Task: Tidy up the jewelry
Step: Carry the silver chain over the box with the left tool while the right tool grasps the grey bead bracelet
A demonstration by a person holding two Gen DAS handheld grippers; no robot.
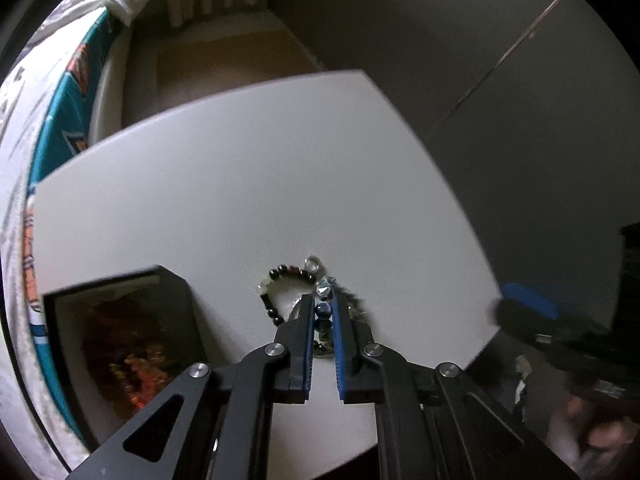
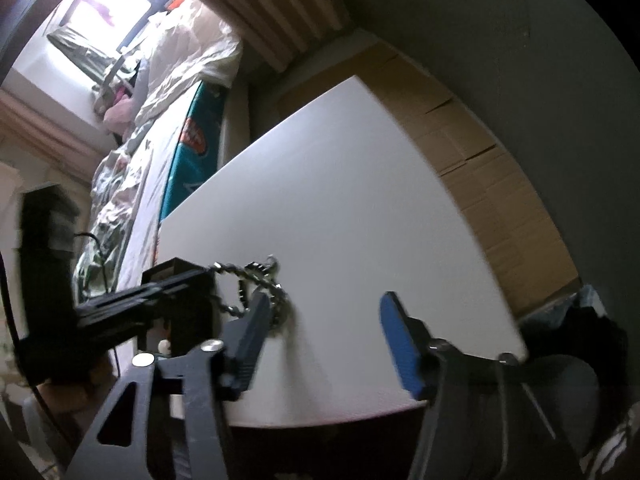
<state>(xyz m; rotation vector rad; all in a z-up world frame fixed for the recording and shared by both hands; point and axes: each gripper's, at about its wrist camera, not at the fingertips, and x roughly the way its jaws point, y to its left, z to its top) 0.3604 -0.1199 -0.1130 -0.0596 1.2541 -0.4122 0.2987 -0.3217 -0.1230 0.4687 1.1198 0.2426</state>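
Left wrist view: dark box (image 1: 120,344) at 8 o'clock on white table (image 1: 240,184). Bead bracelet (image 1: 276,288) at 6 o'clock, just right of box. Left gripper (image 1: 323,308) fingers nearly together, squeezing blue beads (image 1: 322,312).

Right wrist view: chain (image 2: 256,280) at 9 o'clock on table, touching left finger (image 2: 252,328). Right gripper (image 2: 324,320) fingers apart, nothing between.
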